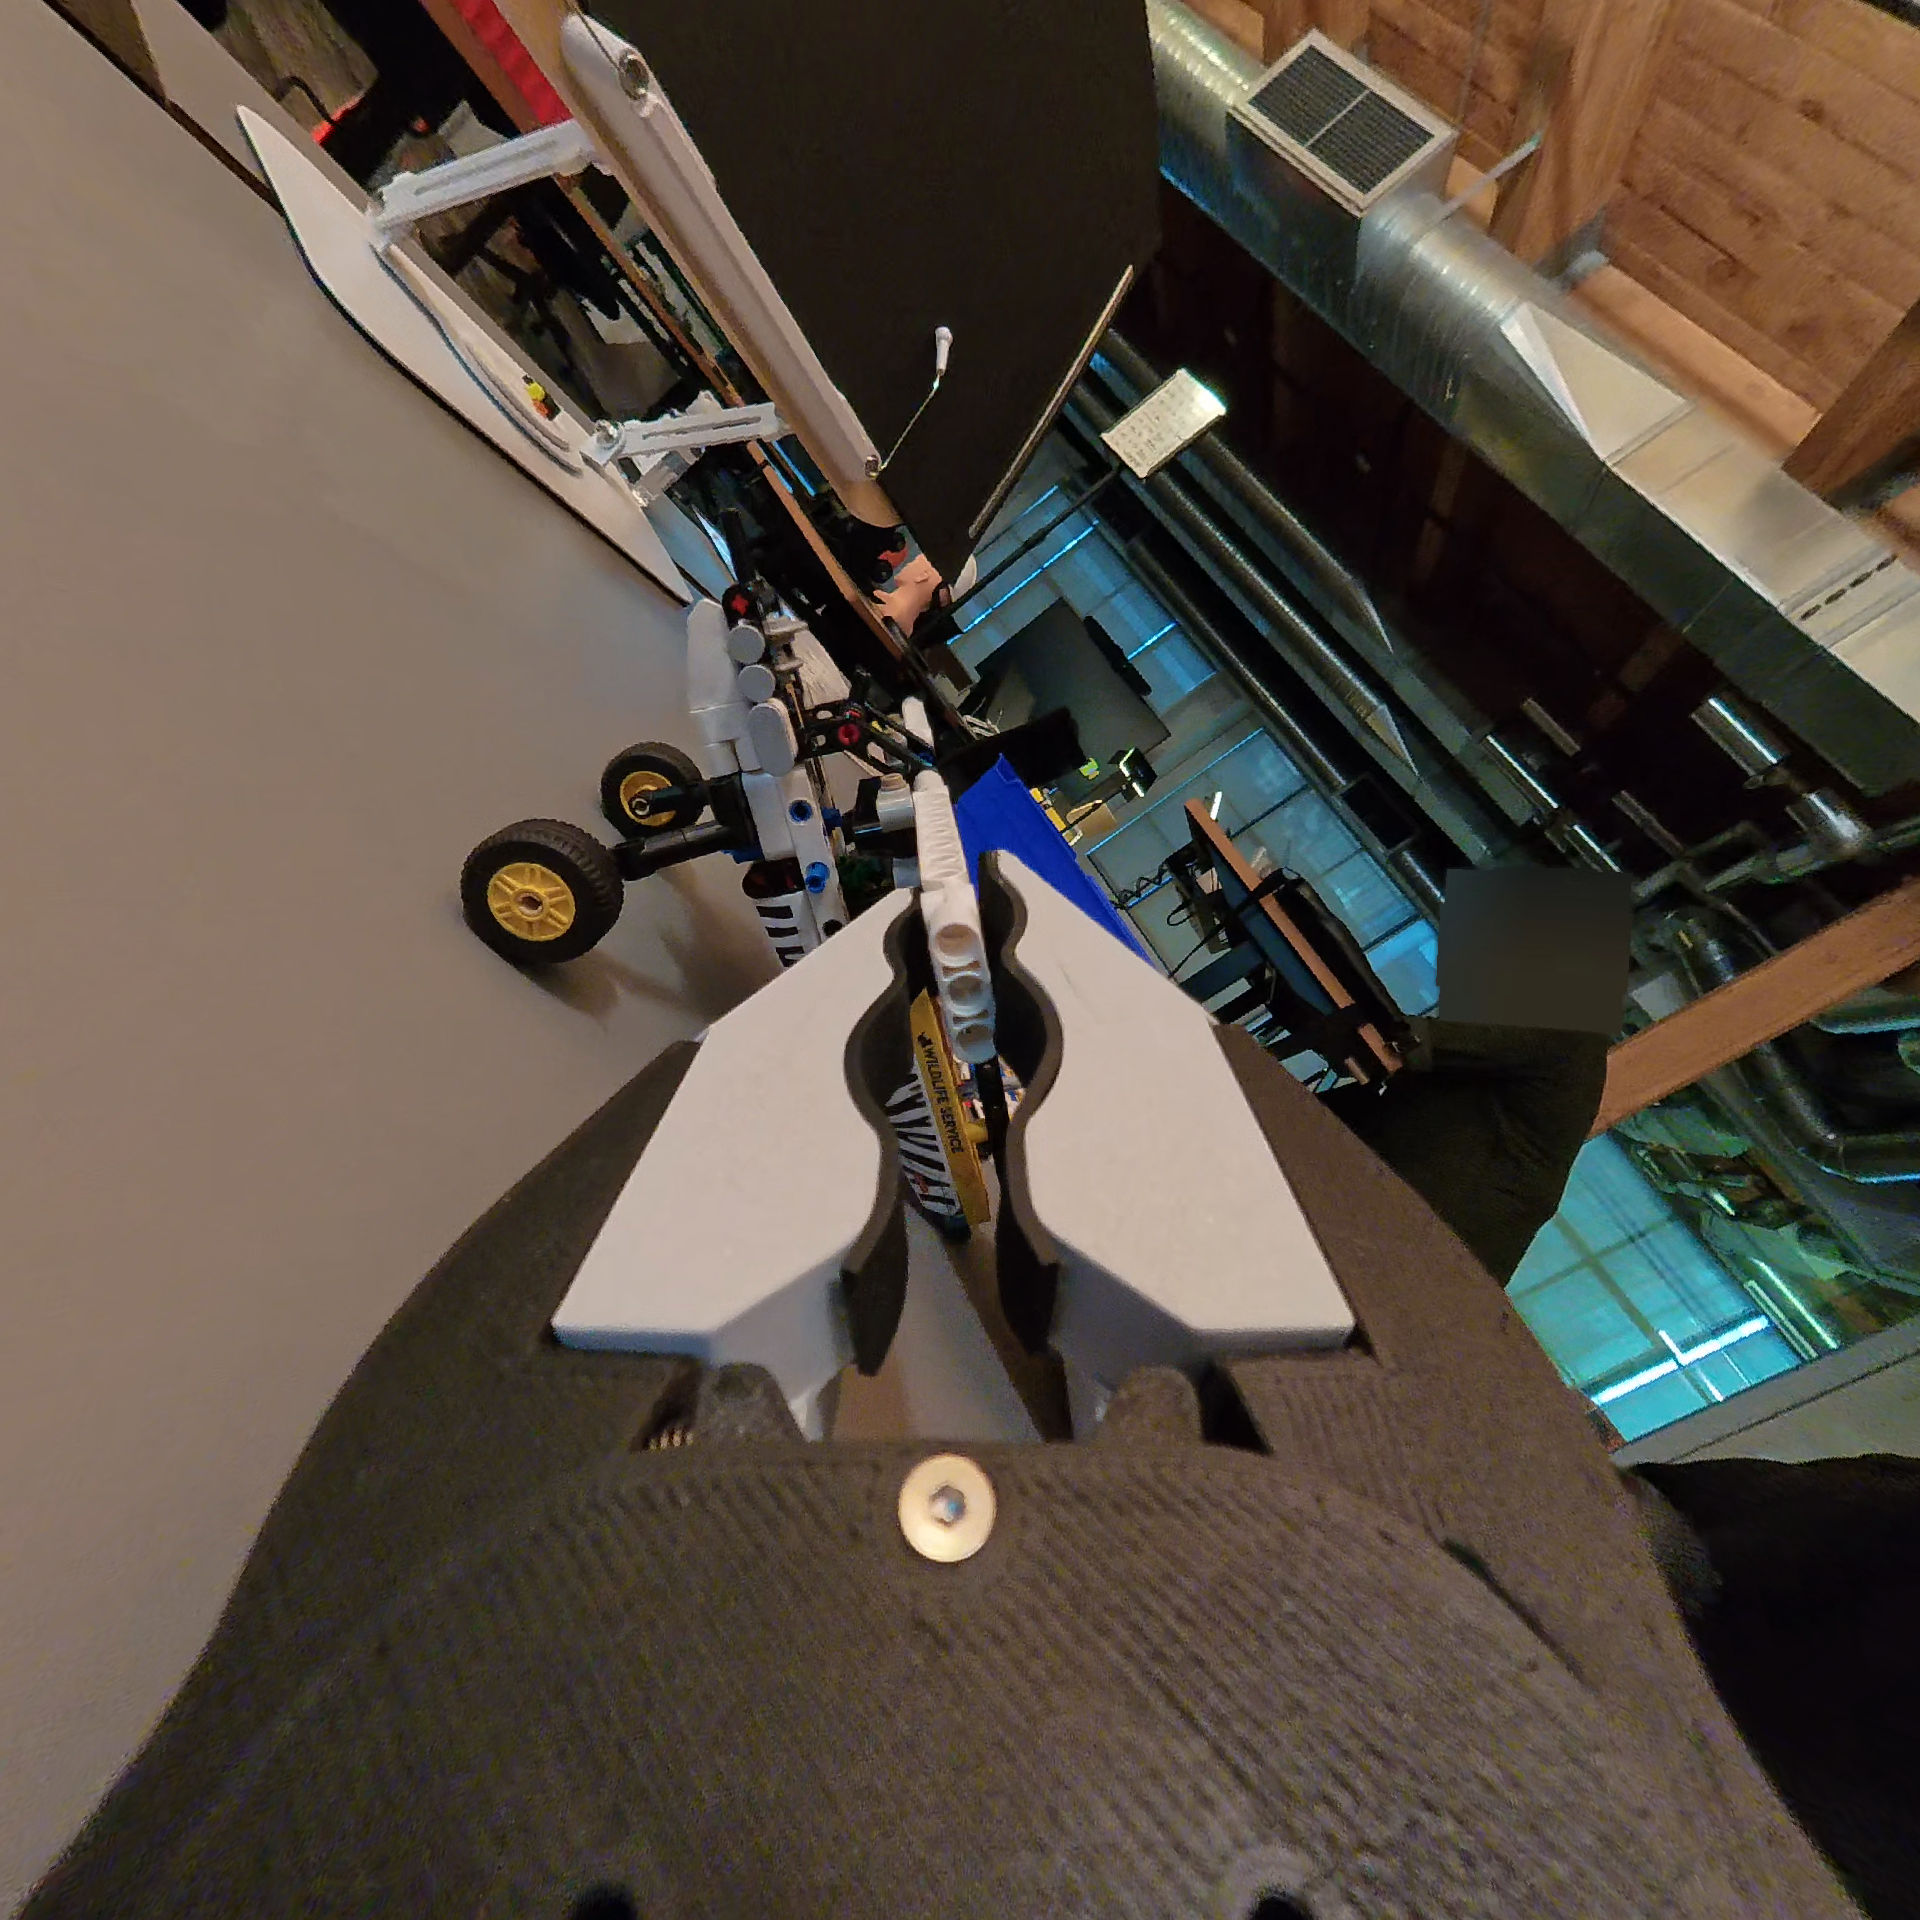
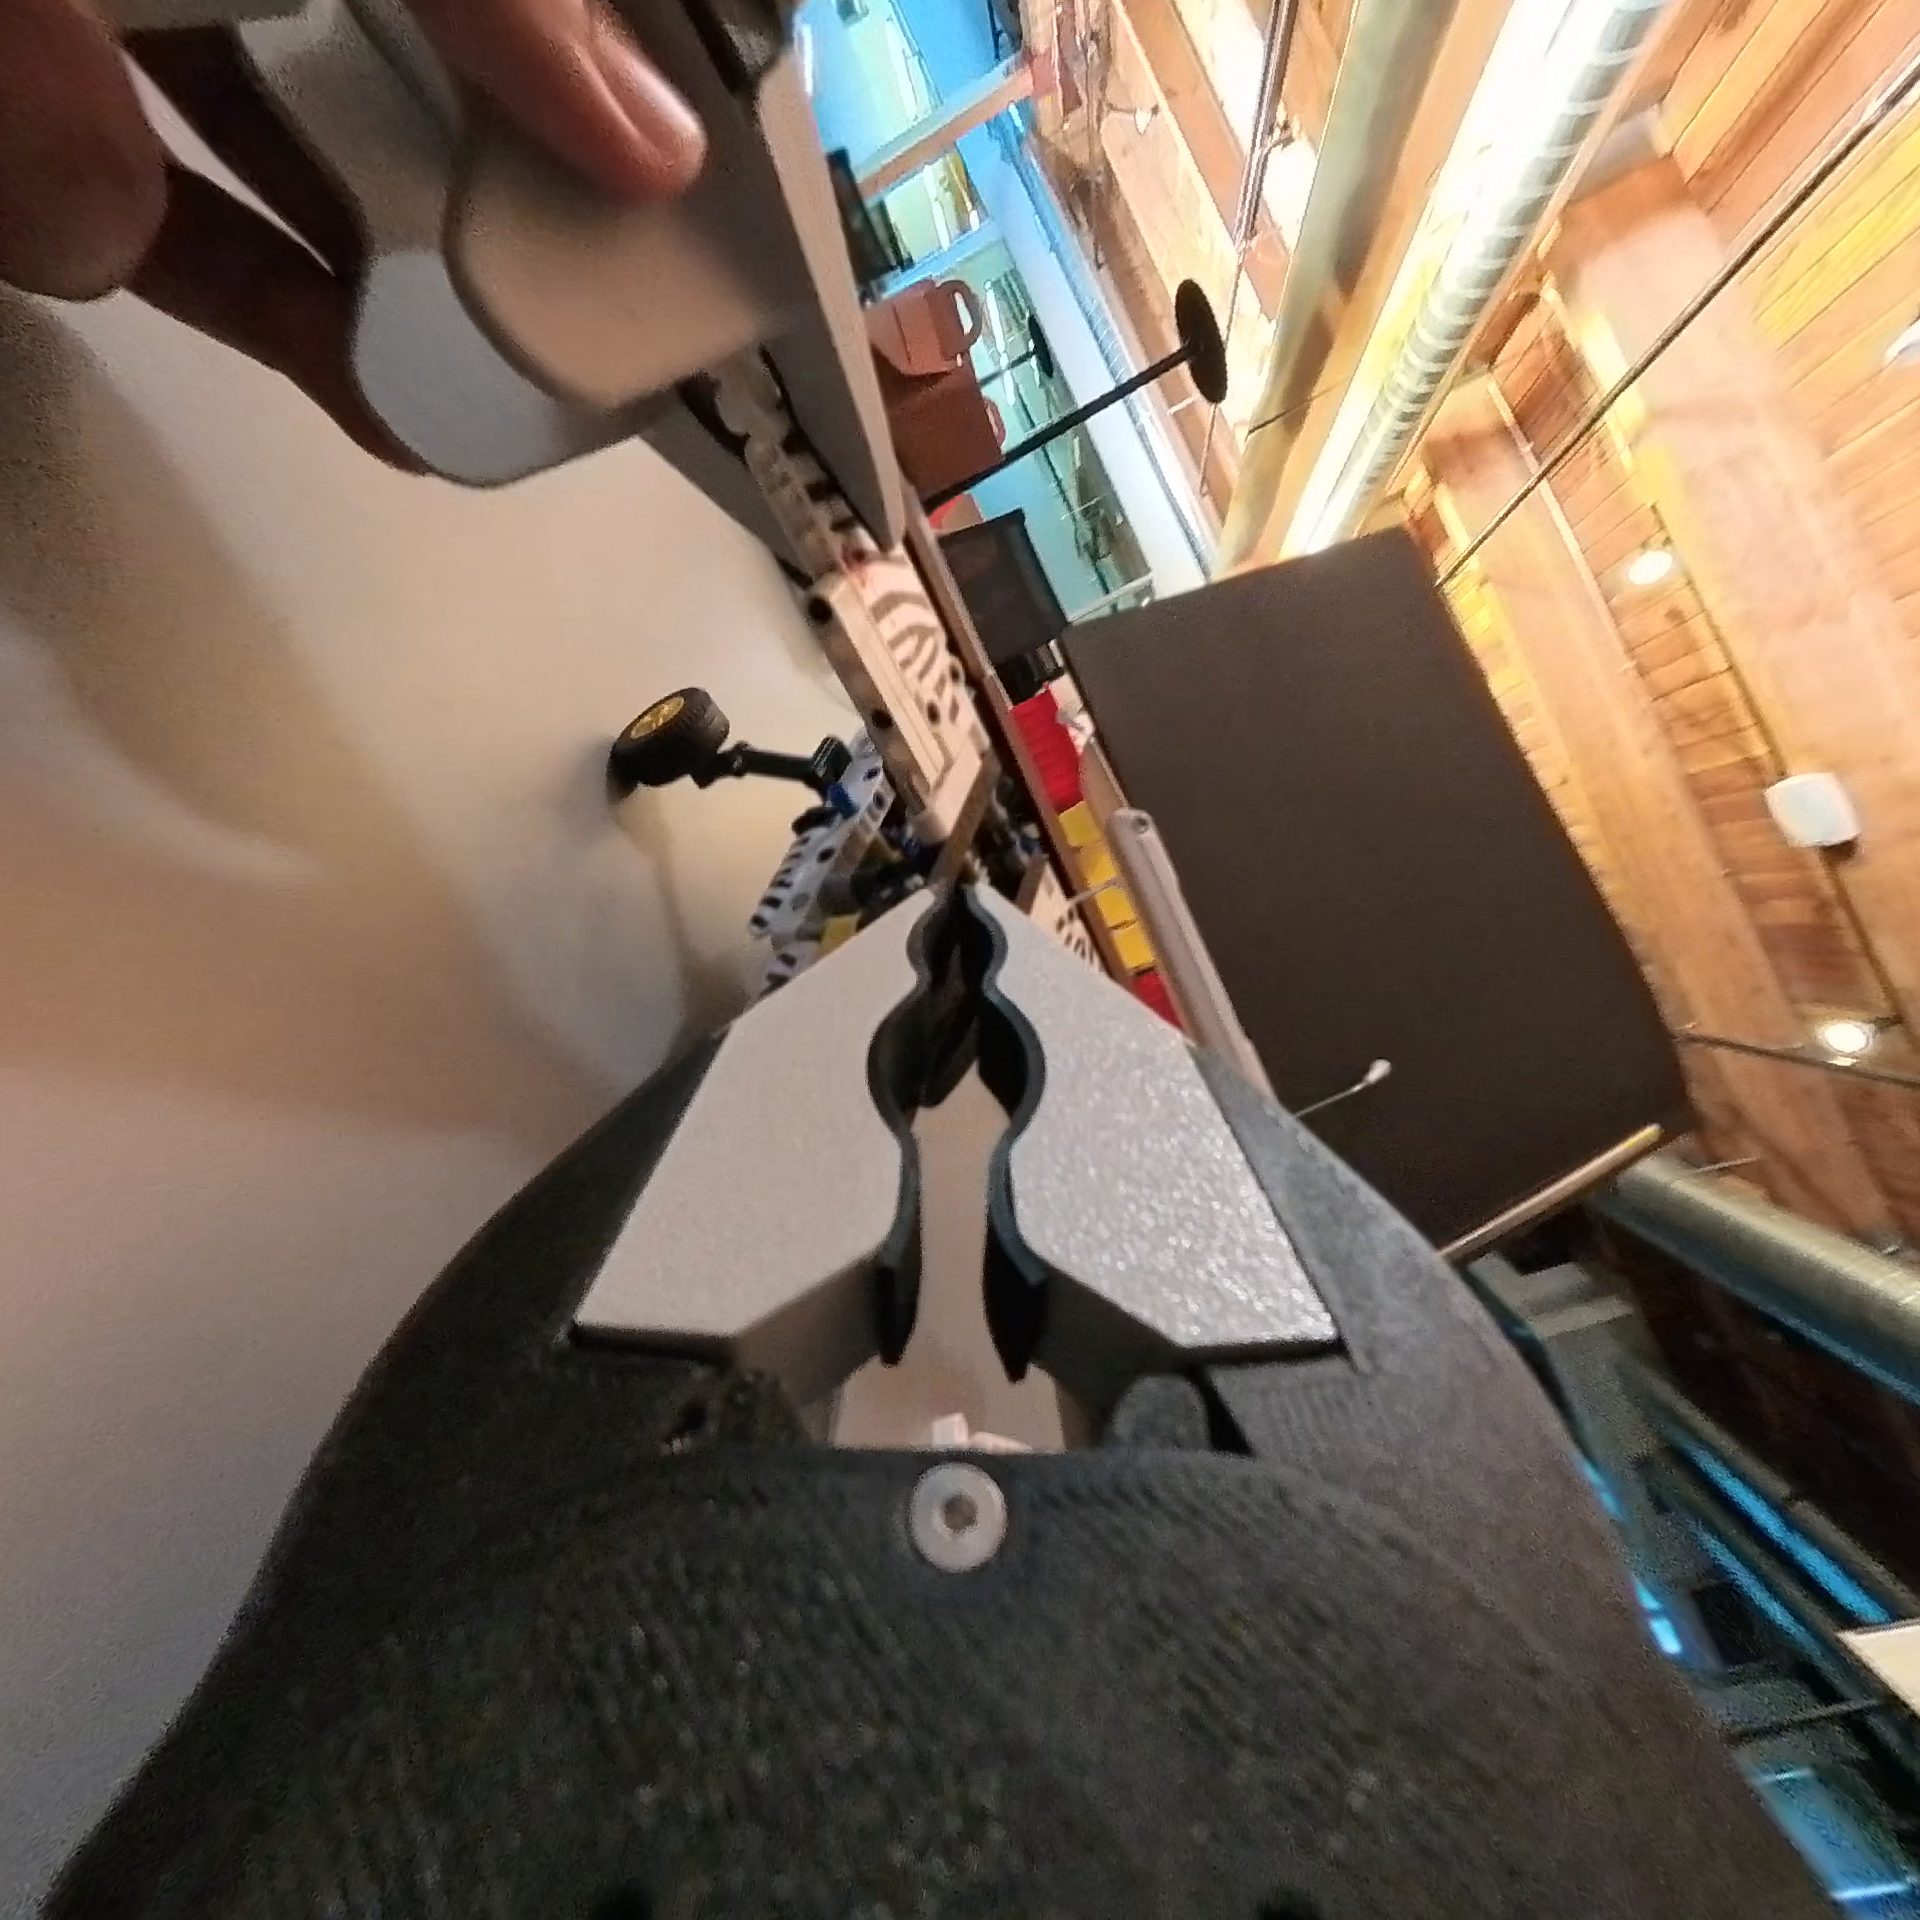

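Observation:
A white toy vehicle of building parts (image 1: pixel 769 810), with zebra stripes and yellow-hubbed black wheels (image 1: pixel 532 894), stands on the pale table (image 1: pixel 260 727). My left gripper (image 1: pixel 951 894) is shut on a white holed beam (image 1: pixel 961 977) that sticks out from the vehicle. In the right wrist view the vehicle (image 2: pixel 894 665) and one wheel (image 2: pixel 665 743) lie just ahead of my right gripper (image 2: pixel 956 909). Its jaws are shut, with the tips right at the vehicle's near end; I cannot tell whether a thin part is pinched. The left gripper (image 2: pixel 582 312) and a hand (image 2: pixel 582 94) show at the top.
A black panel (image 1: pixel 883 260) stands behind the vehicle and also shows in the right wrist view (image 2: pixel 1351 883). A blue bin (image 1: pixel 1029 831) sits beside the left fingers. Red and yellow bins (image 2: pixel 1091 831) line the table's far edge. A person (image 1: pixel 1496 1143) is farther off. My right fingertips sit around 6 cm from my left ones. The wheel (image 2: pixel 665 743) is about 8 cm from my left fingertips. It turns up in the left wrist view (image 1: pixel 568 912) as well.

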Motion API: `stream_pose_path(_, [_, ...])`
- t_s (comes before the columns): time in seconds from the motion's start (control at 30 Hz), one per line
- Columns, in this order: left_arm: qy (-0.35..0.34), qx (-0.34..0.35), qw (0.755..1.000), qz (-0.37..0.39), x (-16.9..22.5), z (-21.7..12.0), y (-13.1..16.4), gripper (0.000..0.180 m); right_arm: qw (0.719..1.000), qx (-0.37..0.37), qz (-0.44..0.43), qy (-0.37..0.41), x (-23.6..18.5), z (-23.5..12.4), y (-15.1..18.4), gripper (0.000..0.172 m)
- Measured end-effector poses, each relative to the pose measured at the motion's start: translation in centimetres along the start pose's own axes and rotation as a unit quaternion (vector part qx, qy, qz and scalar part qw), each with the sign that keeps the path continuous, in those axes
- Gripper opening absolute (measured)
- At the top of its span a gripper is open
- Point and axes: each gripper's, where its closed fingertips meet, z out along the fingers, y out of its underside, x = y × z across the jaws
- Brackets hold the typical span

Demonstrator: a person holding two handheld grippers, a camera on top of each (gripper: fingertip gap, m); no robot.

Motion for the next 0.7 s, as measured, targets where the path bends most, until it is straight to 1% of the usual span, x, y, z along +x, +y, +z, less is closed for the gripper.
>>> stream_pose_path(0.07, [0.006, -0.006, 1.0, 0.004, 0.3, 0.0, 0.2, 0.009, 1.0, -0.012, 0.019, -0.014, -0.2, -0.2, 0.9, 0.005])
stream_pose_path(0.1, [0.013, -0.007, 1.0, 0.004, 0.5, -0.1, 0.3, 0.019, 0.999, -0.015, 0.025, -0.015, -0.2, -0.3, 1.3, 0.006])
stream_pose_path(0.17, [0.027, 0.005, 1.0, -0.003, 0.9, -0.5, 0.1, 0.033, 1.0, -0.011, 0.021, -0.008, 0.0, -0.5, 1.7, 0.013])
stream_pose_path(0.23, [0.032, 0.026, 0.999, -0.006, 1.0, -1.1, -0.5, 0.036, 1.0, -0.001, 0.016, -0.004, 0.1, -0.8, 1.7, 0.014])
stream_pose_path(0.3, [0.032, 0.03, 0.999, -0.006, 1.1, -1.4, -0.7, 0.039, 1.0, 0.0, 0.016, -0.004, 0.1, -1.0, 1.7, 0.015])
stream_pose_path(0.37, [0.042, 0.035, 0.998, -0.009, 1.3, -1.7, -0.9, 0.044, 0.999, 0.004, 0.038, -0.008, 0.3, -1.2, 1.7, 0.017])
stream_pose_path(0.43, [0.055, 0.058, 0.996, -0.024, 1.3, -2.2, -1.6, 0.047, 0.994, 0.001, 0.108, -0.023, 0.6, -1.4, 1.9, 0.022])
stream_pose_path(0.47, [0.061, 0.07, 0.995, -0.033, 1.2, -2.4, -2.0, 0.047, 0.985, -0.008, 0.165, -0.04, 0.7, -1.5, 2.1, 0.031])
stream_pose_path(0.5, [0.066, 0.078, 0.994, -0.04, 1.2, -2.6, -2.2, 0.047, 0.973, -0.02, 0.222, -0.061, 0.7, -1.7, 2.3, 0.045])
stream_pose_path(0.57, [0.07, 0.085, 0.993, -0.038, 1.2, -2.7, -2.5, 0.05, 0.946, -0.052, 0.302, -0.101, 0.6, -1.8, 2.8, 0.06])
stream_pose_path(0.6, [0.071, 0.09, 0.993, -0.032, 1.3, -2.8, -2.6, 0.051, 0.935, -0.068, 0.328, -0.116, 0.5, -1.8, 3.0, 0.067])
stream_pose_path(0.63, [0.072, 0.1, 0.992, -0.029, 1.3, -3.0, -2.9, 0.052, 0.927, -0.08, 0.342, -0.132, 0.3, -1.9, 3.2, 0.068])
stream_pose_path(0.7, [0.077, 0.121, 0.989, -0.037, 1.2, -3.5, -3.5, 0.052, 0.92, -0.099, 0.348, -0.151, -0.1, -2.0, 3.6, 0.069])
